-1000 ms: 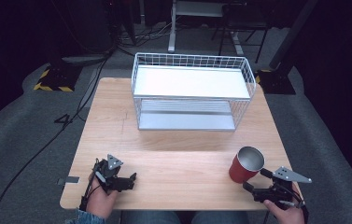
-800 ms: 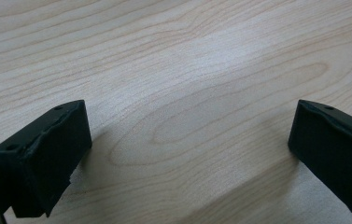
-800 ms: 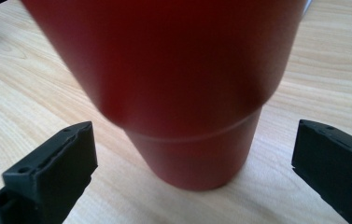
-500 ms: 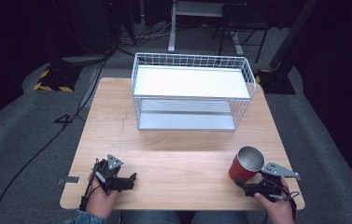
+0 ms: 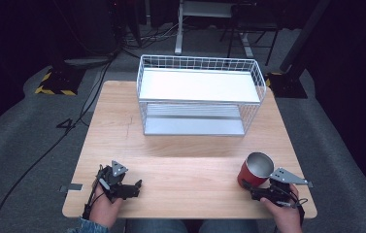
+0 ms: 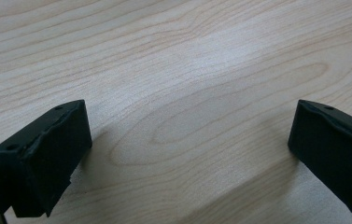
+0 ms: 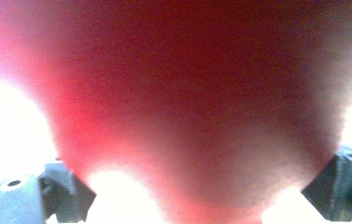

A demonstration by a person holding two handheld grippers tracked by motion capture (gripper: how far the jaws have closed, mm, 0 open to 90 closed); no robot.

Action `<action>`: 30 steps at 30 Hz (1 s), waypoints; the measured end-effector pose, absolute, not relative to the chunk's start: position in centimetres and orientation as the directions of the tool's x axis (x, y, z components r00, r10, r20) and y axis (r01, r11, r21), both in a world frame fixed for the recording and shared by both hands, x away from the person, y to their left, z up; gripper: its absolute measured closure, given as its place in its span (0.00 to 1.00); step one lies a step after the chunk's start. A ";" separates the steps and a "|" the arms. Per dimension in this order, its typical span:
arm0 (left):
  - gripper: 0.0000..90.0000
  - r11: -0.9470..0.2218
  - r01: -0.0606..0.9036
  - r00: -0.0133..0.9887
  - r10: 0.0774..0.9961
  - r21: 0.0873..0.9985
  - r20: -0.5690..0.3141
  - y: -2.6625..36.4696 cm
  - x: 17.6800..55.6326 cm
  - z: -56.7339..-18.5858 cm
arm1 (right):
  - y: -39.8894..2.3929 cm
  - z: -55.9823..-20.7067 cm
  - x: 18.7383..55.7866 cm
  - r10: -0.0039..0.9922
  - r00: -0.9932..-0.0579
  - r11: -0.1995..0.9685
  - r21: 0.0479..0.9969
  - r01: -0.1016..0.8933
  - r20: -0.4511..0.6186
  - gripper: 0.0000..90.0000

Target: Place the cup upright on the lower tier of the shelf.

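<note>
A red metal cup [image 5: 254, 173] with a silver inside stands near the front right corner of the wooden table [image 5: 180, 155]. My right gripper [image 5: 249, 186] is low at the cup's base; its jaws have just been closing, with the cup between them. In the right gripper view the blurred red cup [image 7: 187, 93] spans from one jaw to the other and touches both. My left gripper [image 5: 135, 188] rests at the table's front left, pointing right. In the left gripper view its jaws [image 6: 187, 154] stand wide apart over bare wood.
A white wire rack [image 5: 200, 63] with a white top shelf and a lower shelf stands at the back middle of the table. Dark floor, cables and chair legs lie beyond the far edge.
The right gripper has slid left up to the red cup and drawn its jaws in around the cup's base. The left gripper has kept still.
</note>
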State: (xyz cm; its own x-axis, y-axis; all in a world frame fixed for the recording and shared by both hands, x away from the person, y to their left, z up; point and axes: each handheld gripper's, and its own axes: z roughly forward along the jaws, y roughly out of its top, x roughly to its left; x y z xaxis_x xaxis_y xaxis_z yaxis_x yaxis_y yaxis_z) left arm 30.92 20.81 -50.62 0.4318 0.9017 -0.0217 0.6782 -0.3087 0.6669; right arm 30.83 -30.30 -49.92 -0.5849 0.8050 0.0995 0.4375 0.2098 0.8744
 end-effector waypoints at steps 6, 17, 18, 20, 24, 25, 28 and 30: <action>0.00 -0.308 0.679 0.432 0.902 0.667 -0.023 20.8 30.9 -50.6 | -29.9 -49.2 30.5 0.823 -0.566 0.259 0.857 0.445 0.046 0.18; 0.00 -0.309 0.679 0.432 0.902 0.666 -0.021 20.8 30.9 -50.6 | -29.8 -48.9 30.2 0.823 -0.567 0.255 0.866 0.431 0.041 0.19; 0.00 -0.309 0.679 0.432 0.902 0.666 -0.021 20.8 30.9 -50.6 | -29.8 -48.9 30.2 0.823 -0.567 0.255 0.866 0.431 0.041 0.19; 0.00 -0.309 0.678 0.432 0.902 0.667 -0.022 20.8 30.9 -50.6 | -29.7 -48.6 30.0 0.818 -0.574 0.263 0.865 0.428 0.035 0.19; 0.00 -0.309 0.678 0.432 0.901 0.667 -0.021 20.8 30.9 -50.6 | -29.5 -48.1 30.1 0.817 -0.575 0.270 0.859 0.435 0.034 0.19; 0.00 -0.309 0.678 0.432 0.902 0.667 -0.021 20.8 30.9 -50.6 | -29.4 -48.0 30.1 0.819 -0.573 0.269 0.859 0.436 0.035 0.19; 0.00 -0.309 0.678 0.432 0.902 0.667 -0.021 20.8 30.9 -50.6 | -29.3 -47.7 30.3 0.820 -0.571 0.262 0.859 0.441 0.043 0.19; 0.00 -0.309 0.678 0.432 0.901 0.667 -0.021 20.8 30.9 -50.6 | -29.1 -47.3 30.6 0.821 -0.569 0.259 0.859 0.442 0.045 0.19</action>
